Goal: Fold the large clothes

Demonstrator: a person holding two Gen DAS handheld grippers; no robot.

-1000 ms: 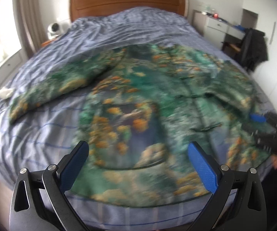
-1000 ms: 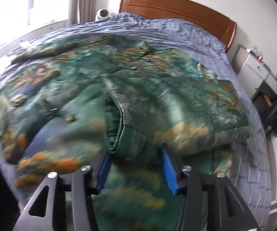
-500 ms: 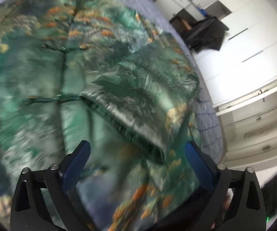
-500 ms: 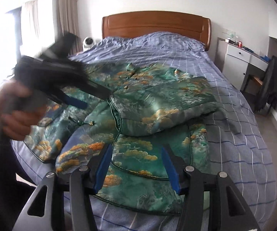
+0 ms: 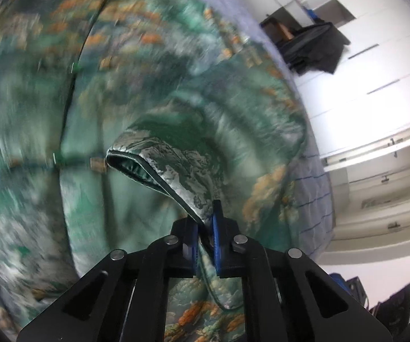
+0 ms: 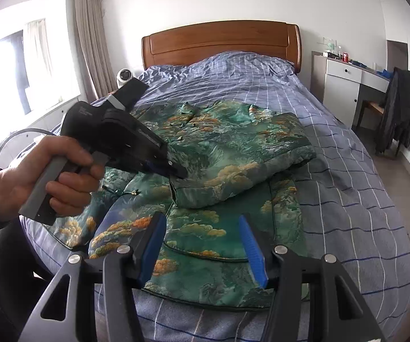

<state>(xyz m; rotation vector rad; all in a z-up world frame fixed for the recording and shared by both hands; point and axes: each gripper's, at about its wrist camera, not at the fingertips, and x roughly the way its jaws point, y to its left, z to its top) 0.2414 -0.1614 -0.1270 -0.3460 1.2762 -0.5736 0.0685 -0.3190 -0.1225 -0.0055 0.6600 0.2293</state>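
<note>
A large green jacket [image 6: 222, 154] with orange and white cloud print lies spread on the bed, its right sleeve [image 6: 247, 168] folded across the chest. My left gripper [image 5: 205, 228] is shut on the cuff of that sleeve [image 5: 176, 168] and holds it slightly lifted; it also shows in the right wrist view [image 6: 176, 172], held by a hand. My right gripper [image 6: 202, 242] is open and empty, above the jacket's hem at the foot of the bed.
The bed [image 6: 347, 199] has a blue checked sheet and a wooden headboard [image 6: 222, 40]. A white dresser [image 6: 350, 85] and a chair with a dark coat [image 6: 404, 111] stand to the right. White wardrobes [image 5: 376, 114] line the right wall. A window is left.
My left gripper has closed on the sleeve cuff, having been open half a second ago. My right gripper let go of the sleeve earlier and has drawn back to the foot of the bed.
</note>
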